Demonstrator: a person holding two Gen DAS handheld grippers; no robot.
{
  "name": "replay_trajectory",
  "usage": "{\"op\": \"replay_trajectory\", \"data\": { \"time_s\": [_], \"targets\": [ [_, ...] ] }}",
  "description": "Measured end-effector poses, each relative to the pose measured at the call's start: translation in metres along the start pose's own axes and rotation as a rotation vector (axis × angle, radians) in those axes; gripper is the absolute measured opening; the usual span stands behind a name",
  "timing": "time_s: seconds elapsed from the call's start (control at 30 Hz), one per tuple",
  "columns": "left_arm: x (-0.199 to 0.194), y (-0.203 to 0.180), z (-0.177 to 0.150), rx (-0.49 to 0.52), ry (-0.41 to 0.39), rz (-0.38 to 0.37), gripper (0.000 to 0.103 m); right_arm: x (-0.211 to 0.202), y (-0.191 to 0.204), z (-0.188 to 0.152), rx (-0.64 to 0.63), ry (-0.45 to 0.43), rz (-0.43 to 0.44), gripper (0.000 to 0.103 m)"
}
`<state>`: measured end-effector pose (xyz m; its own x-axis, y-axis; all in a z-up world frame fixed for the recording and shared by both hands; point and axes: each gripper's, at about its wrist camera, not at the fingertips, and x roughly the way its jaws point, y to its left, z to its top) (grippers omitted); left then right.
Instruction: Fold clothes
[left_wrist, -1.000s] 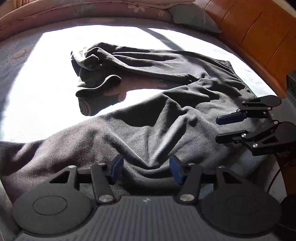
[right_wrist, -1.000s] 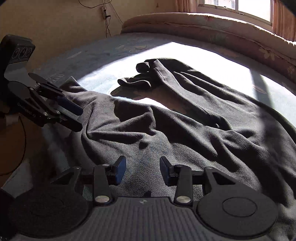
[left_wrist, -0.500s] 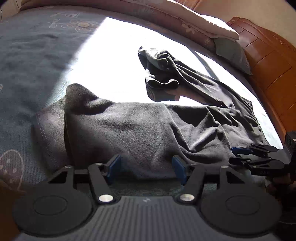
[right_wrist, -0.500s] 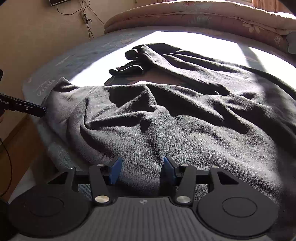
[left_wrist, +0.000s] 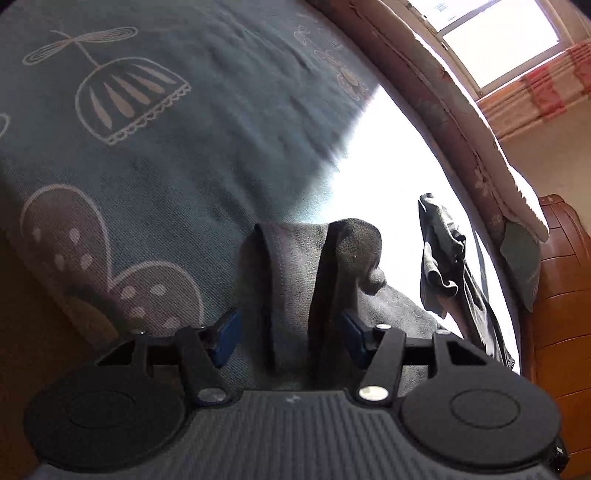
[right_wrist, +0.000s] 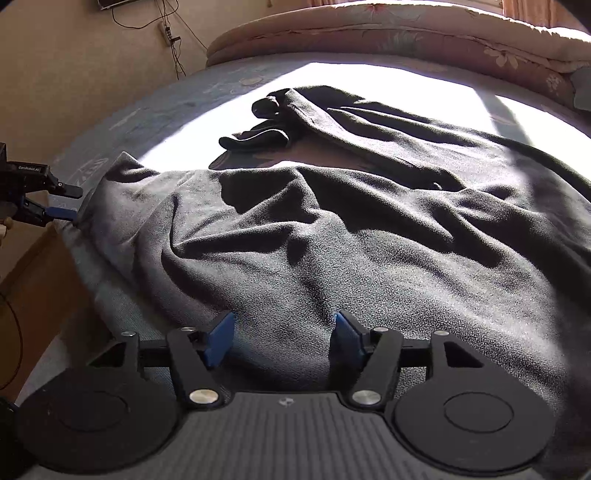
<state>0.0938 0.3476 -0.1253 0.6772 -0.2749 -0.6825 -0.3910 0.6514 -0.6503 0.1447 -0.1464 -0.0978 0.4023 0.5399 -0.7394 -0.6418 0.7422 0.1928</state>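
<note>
One dark grey garment (right_wrist: 332, 236) was seen spread and heavily rumpled across the bed (left_wrist: 155, 155), a sleeve (right_wrist: 266, 129) bunched in the sunlit patch farther back; no neat fold was visible anywhere. The left tongs (left_wrist: 288, 336) were held spread at the garment's corner, whose doubled edge stood between the blue pads (left_wrist: 227, 338), not yet pinched. The right tongs (right_wrist: 280, 338) were likewise spread, low over the near hem. Nearly all of the folding was judged to be left.
</note>
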Motion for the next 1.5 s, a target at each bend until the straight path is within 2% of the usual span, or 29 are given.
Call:
{"op": "replay_trajectory", "data": {
  "time_s": [0.23, 0.3, 0.43, 0.53, 0.6, 0.67, 0.7, 0.73, 0.87, 1.03, 1.27, 1.5],
  "targets": [
    [0.024, 0.005, 0.018, -0.069, -0.018, -0.092, 0.057, 0.002, 0.003, 0.0, 0.021, -0.006, -0.006, 0.072],
    [0.023, 0.005, 0.015, -0.068, -0.015, -0.098, 0.056, 0.002, 0.006, -0.001, 0.005, -0.004, -0.019, 0.073],
    [0.016, 0.009, -0.004, -0.053, -0.003, -0.124, 0.05, 0.001, 0.008, -0.003, -0.004, -0.009, -0.03, 0.073],
    [0.018, 0.016, -0.003, -0.084, -0.016, -0.143, 0.04, 0.0, 0.004, -0.004, 0.029, -0.023, -0.013, 0.074],
    [0.026, 0.013, 0.002, -0.073, -0.02, -0.116, 0.03, 0.0, 0.003, -0.004, 0.041, -0.027, -0.006, 0.077],
    [0.026, 0.007, 0.004, -0.041, -0.018, -0.08, 0.008, 0.0, 0.003, -0.003, 0.043, -0.028, -0.003, 0.077],
    [0.025, 0.004, 0.005, -0.025, -0.016, -0.061, 0.008, 0.001, 0.005, -0.003, 0.038, -0.028, -0.006, 0.077],
    [0.024, 0.001, 0.006, -0.008, -0.015, -0.043, 0.004, 0.001, 0.005, -0.004, 0.037, -0.029, -0.009, 0.077],
    [0.018, -0.008, 0.009, 0.043, -0.017, 0.013, 0.003, 0.0, 0.005, -0.005, 0.043, -0.032, -0.013, 0.077],
    [-0.008, -0.015, 0.028, 0.091, -0.085, 0.049, 0.002, 0.0, 0.005, -0.004, 0.042, -0.025, -0.011, 0.077],
    [-0.031, -0.016, 0.064, 0.148, -0.156, 0.171, 0.002, 0.001, 0.007, -0.002, 0.04, -0.018, -0.019, 0.077],
    [-0.02, -0.007, 0.073, 0.176, -0.127, 0.31, 0.002, 0.0, 0.008, 0.0, 0.039, -0.011, -0.035, 0.077]
  ]
}}
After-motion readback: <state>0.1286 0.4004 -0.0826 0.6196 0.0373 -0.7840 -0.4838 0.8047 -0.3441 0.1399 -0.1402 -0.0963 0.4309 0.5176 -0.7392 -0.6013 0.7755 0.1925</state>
